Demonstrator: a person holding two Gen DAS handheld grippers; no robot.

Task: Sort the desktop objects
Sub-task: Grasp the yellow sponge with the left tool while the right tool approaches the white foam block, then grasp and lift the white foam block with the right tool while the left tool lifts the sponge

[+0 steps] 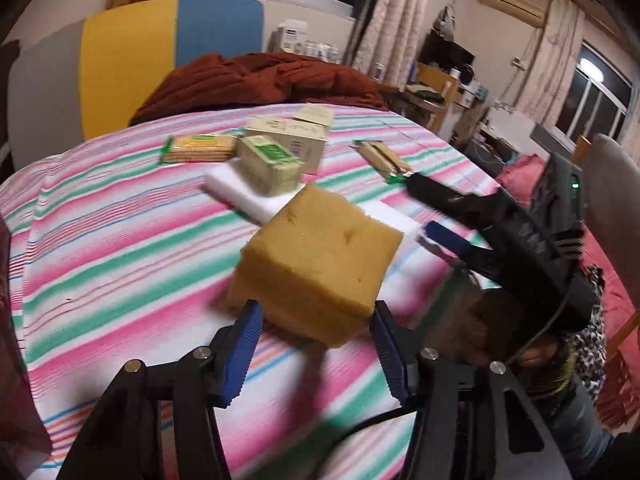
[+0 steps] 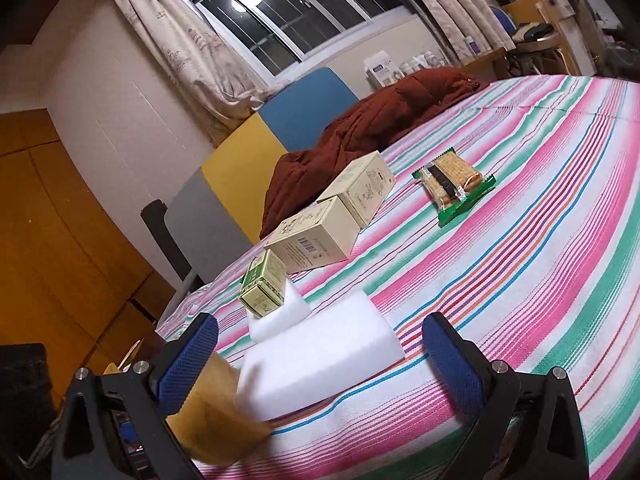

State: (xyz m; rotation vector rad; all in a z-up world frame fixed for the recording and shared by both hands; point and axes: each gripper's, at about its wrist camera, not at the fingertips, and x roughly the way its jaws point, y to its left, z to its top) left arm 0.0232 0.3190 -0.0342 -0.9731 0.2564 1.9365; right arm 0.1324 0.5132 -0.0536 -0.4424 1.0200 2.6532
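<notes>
- The left hand-held gripper (image 1: 316,344), at the bottom centre of the left wrist view, has its blue fingers (image 1: 244,344) pressed on the near end of a yellow sponge (image 1: 320,256), which it holds just above the bed.
- The right hand-held gripper (image 2: 320,360) stands wide, holding nothing; a white foam block (image 2: 320,356) lies on the bed between its fingers, and whether they touch it cannot be told.
- In the right wrist view the sponge shows as a yellow blur at lower left, beside the foam block.
- The bed is covered by a striped sheet (image 1: 120,248) in pink, green and white.
- A second white foam block (image 1: 240,192) lies in the middle of the left wrist view, with a small green box (image 1: 272,164) resting on it.
- Behind that, two cream boxes (image 1: 292,136) sit touching each other.
- One packet of crackers (image 1: 198,148) lies left of the boxes, another (image 1: 382,158) to their right.
- A rust-brown quilt (image 1: 256,80) is heaped at the far edge of the bed.
</notes>
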